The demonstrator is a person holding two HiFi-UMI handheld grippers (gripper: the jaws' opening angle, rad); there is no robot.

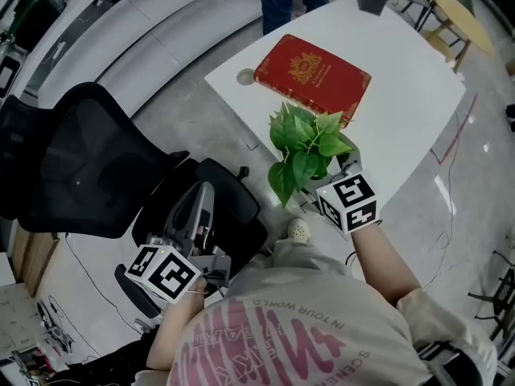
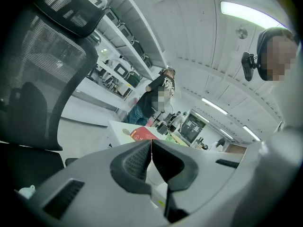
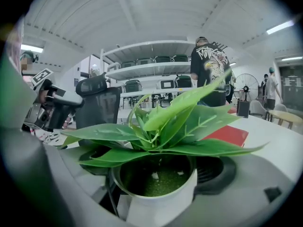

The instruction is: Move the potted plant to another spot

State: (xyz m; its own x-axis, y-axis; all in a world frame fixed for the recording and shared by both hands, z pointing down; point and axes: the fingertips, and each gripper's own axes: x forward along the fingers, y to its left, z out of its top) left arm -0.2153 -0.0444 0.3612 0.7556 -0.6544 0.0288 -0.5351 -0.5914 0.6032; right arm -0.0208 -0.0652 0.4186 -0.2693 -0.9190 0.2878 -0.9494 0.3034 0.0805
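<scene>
While the right gripper [image 3: 155,167] is clamped on the potted plant [image 3: 158,145], its two dark fingers [image 3: 218,174] press against opposite sides of the small white pot [image 3: 161,205], and the broad green leaves spread out over and beyond the fingertips. In the head view the plant sits at the near edge of the white table [image 1: 402,95], but the leaves hide the pot, so I cannot tell whether it rests on the tabletop or is lifted off it. Past the fingertips, further along the table, lies a red book [image 1: 314,75], apart from the plant. A person in a dark printed shirt [image 3: 210,65] stands beyond that. The left gripper [image 2: 151,150] is held low, away from the table, its fingers pressed together with nothing between them. A black mesh office chair [image 1: 80,167] stands just left of those fingers.
</scene>
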